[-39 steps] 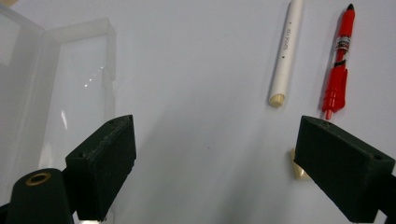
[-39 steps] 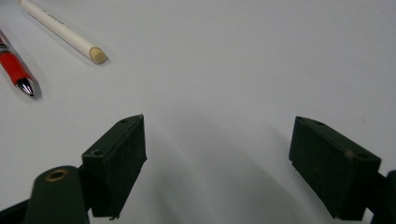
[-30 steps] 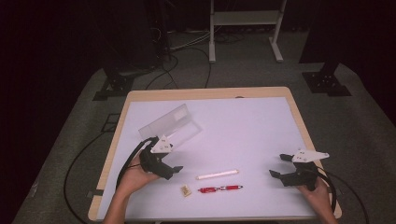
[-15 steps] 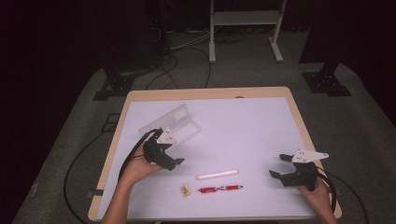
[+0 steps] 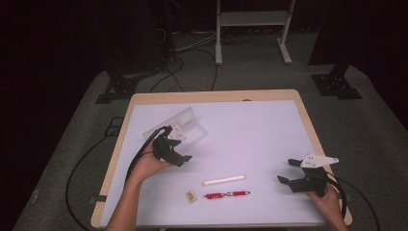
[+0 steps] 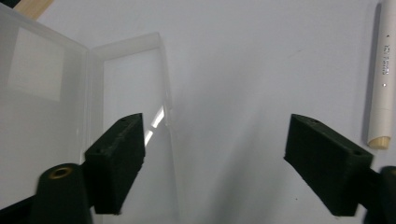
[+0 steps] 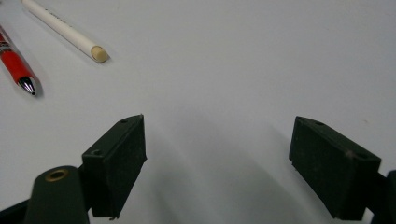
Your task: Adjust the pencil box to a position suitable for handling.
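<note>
Approaching the clear plastic case is the step I judge in hand. My right gripper rests near the table's front edge, jaws apart and empty. Farther in, my left gripper angles down beside the case; its jaws have just been closing slightly yet stand wide, the case's edge apparently between them, untouched. Next: squeeze on that edge.

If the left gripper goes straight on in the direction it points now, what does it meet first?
Probably the clear plastic case: the left gripper stands open and empty, the case's edge just ahead of one jaw. The white pen lies off to the other side. Depth is uncertain.
</note>
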### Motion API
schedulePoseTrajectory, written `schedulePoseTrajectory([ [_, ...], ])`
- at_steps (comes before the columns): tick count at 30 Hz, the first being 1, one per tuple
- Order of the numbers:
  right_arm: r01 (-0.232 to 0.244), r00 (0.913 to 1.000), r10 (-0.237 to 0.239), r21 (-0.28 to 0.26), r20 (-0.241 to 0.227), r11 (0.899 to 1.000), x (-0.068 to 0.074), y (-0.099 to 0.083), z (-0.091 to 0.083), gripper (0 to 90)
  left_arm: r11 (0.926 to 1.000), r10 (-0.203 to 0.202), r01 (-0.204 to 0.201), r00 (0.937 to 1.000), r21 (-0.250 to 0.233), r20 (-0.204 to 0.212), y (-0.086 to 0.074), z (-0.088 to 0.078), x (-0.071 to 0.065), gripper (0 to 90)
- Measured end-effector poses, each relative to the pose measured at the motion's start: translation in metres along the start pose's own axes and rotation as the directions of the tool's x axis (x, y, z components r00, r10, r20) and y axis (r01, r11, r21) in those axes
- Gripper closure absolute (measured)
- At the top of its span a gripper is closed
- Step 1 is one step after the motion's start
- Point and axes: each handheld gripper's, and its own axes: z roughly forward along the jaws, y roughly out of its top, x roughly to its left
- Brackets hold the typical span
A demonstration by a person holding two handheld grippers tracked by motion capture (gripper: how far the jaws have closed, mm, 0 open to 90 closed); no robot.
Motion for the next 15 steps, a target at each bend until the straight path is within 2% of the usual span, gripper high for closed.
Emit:
schedulePoseTrajectory([
  [8, 0.002, 1.0000, -0.002, -0.002, -0.002, 1.000, 0.000, 0.000, 0.000, 17.8, 0.9993, -0.016, 0.016, 0.9999, 0.034, 0.004, 0.001, 0.015, 0.008, 24.6],
  [15, 0.004, 1.0000, -0.004, 0.001, -0.004, 1.000, 0.000, 0.000, 0.000, 17.8, 0.9969, -0.037, 0.037, 0.9993, 0.069, -0.009, -0.003, 0.028, 0.015, 33.4],
])
